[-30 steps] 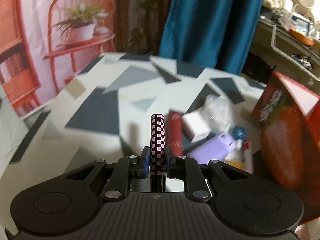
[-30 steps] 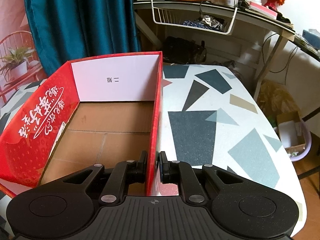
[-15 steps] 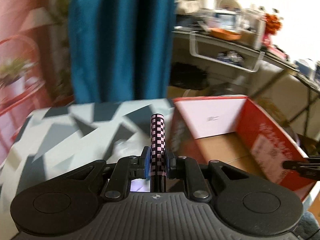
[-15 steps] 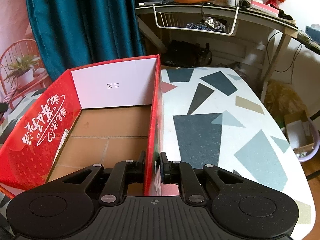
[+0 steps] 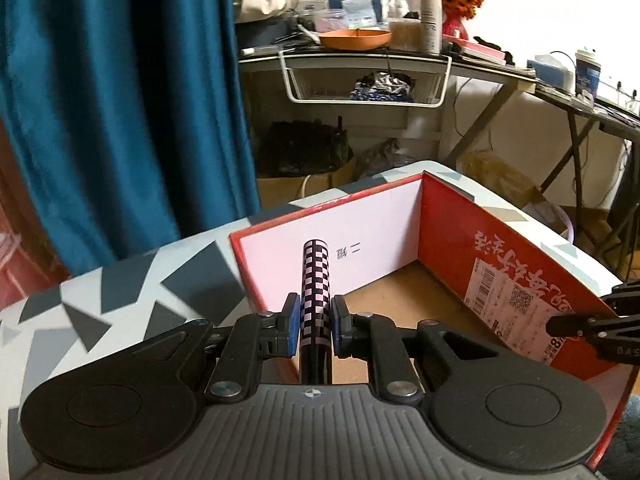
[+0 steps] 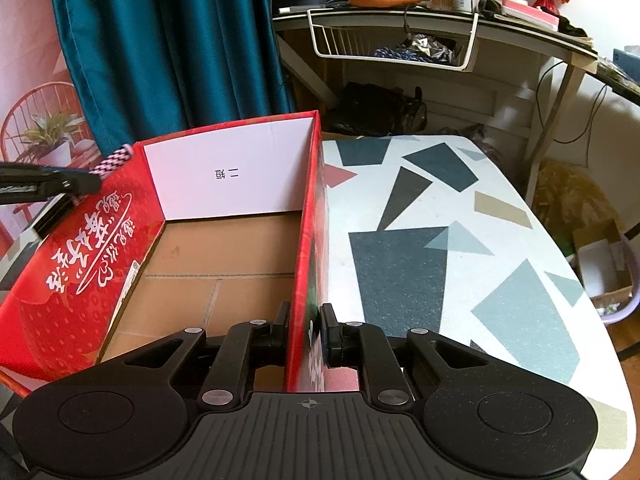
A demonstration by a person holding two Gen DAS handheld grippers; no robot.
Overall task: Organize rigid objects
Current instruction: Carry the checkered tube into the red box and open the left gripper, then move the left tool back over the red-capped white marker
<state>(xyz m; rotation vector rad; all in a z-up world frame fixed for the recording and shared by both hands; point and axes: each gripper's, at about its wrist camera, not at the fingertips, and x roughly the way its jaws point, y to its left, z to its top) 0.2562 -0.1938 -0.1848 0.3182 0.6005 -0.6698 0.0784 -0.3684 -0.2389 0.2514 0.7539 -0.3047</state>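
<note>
My left gripper (image 5: 315,326) is shut on a pink-and-black checkered tube (image 5: 316,280) and holds it over the left wall of the red cardboard box (image 5: 496,280). The tube's tip (image 6: 114,162) and the left gripper show at the left edge of the right wrist view. My right gripper (image 6: 306,326) is shut on the box's right wall (image 6: 308,248). The box is open at the top, with a bare brown floor (image 6: 224,276) and a white far wall.
The box stands on a table with a grey and dark triangle pattern (image 6: 440,240). Behind it hang a teal curtain (image 5: 120,100) and a cluttered desk with a white wire basket (image 5: 364,80). A basket with cardboard (image 6: 604,268) sits on the floor at the right.
My left gripper has swung right with the tube, from over the pile of small objects to over the box. My right gripper has kept its hold on the box wall.
</note>
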